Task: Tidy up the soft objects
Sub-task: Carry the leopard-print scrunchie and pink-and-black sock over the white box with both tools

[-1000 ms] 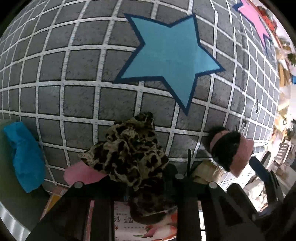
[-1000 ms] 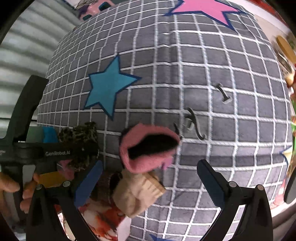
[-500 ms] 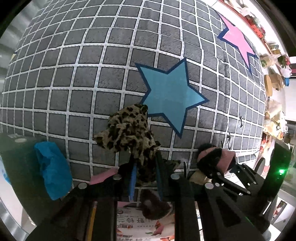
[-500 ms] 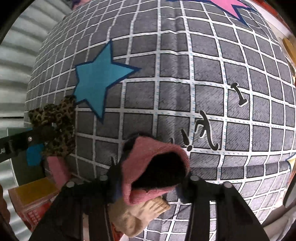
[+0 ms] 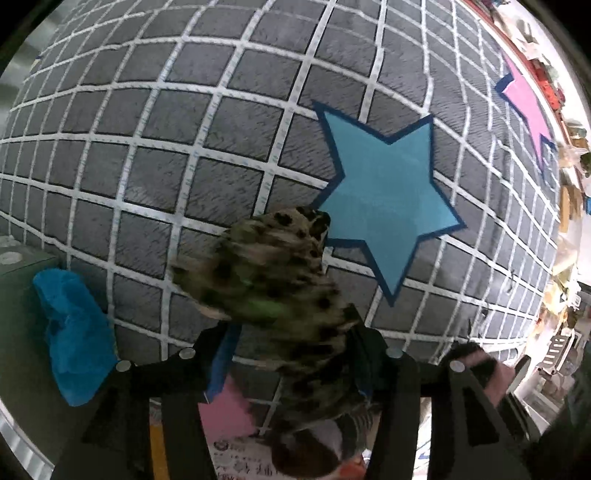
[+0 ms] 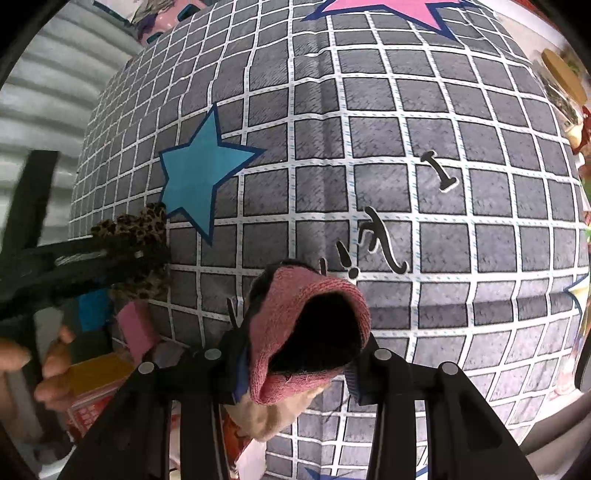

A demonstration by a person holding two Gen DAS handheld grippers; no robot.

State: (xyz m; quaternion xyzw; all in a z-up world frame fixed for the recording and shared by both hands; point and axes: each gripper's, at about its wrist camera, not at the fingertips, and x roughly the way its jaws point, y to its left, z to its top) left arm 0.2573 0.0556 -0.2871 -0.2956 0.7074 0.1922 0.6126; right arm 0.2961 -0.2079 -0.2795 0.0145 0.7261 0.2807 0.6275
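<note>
The fingers (image 5: 221, 354) of the left gripper (image 5: 291, 350) are clamped on a leopard-print cloth (image 5: 273, 280), which stands up between them and spreads wider above their tips; the cloth is blurred in the left wrist view, and its lower part hangs down between the fingers. The fingers (image 6: 236, 350) of the right gripper (image 6: 295, 354) are closed on a pink and black sock (image 6: 306, 325); its pink cuff is open toward the camera and the inside is black. Under this sock, between the same fingers, a beige soft piece (image 6: 273, 413) hangs; I cannot tell if the fingers hold it too. Ahead of both grippers lies a grey bed cover with a white grid (image 6: 369, 147); a blue star (image 5: 384, 206) is printed on it just beyond the leopard cloth, and a pink star (image 6: 384, 7) is farther ahead near the far edge. In the right wrist view the left gripper (image 6: 74, 262) is to the left of the fingers, with the leopard-print cloth (image 6: 136, 229) in it, and a hand (image 6: 51, 373) is under it. To the left of the left fingers, a blue cloth (image 5: 74, 332) lies on a dark green surface (image 5: 22, 332); below the fingers there is a pink flat piece (image 5: 225, 410) and some printed paper (image 5: 240, 458).
</note>
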